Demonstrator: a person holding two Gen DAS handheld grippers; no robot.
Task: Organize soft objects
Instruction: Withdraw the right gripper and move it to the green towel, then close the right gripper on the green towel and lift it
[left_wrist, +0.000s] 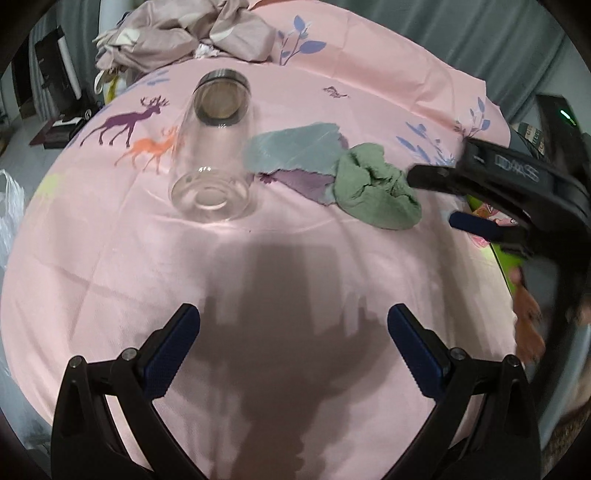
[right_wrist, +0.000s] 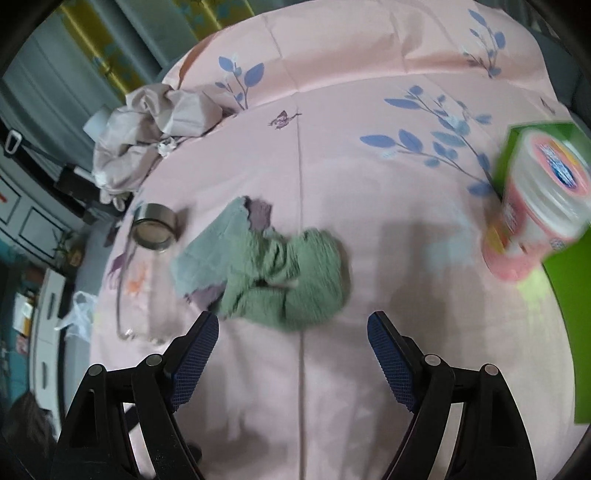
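Left wrist view: the left gripper (left_wrist: 293, 354) points steeply down over the pink bed sheet (left_wrist: 295, 258), jaws apart with nothing between them. A clear glass jar (left_wrist: 214, 147) with a metal rim stands at upper centre, apparently empty. Right of it lie a crumpled green cloth (left_wrist: 373, 192) and a blue cloth (left_wrist: 295, 147) over a purple cloth (left_wrist: 306, 181). The right gripper (left_wrist: 432, 201) reaches in from the right edge, beside the green cloth.

Right wrist view: the right gripper (right_wrist: 293, 354) hangs tilted down, jaws wide, empty, the green cloth (right_wrist: 295, 277) just ahead. A pink tub (right_wrist: 535, 206) stands on a green box (right_wrist: 565, 288) at right.
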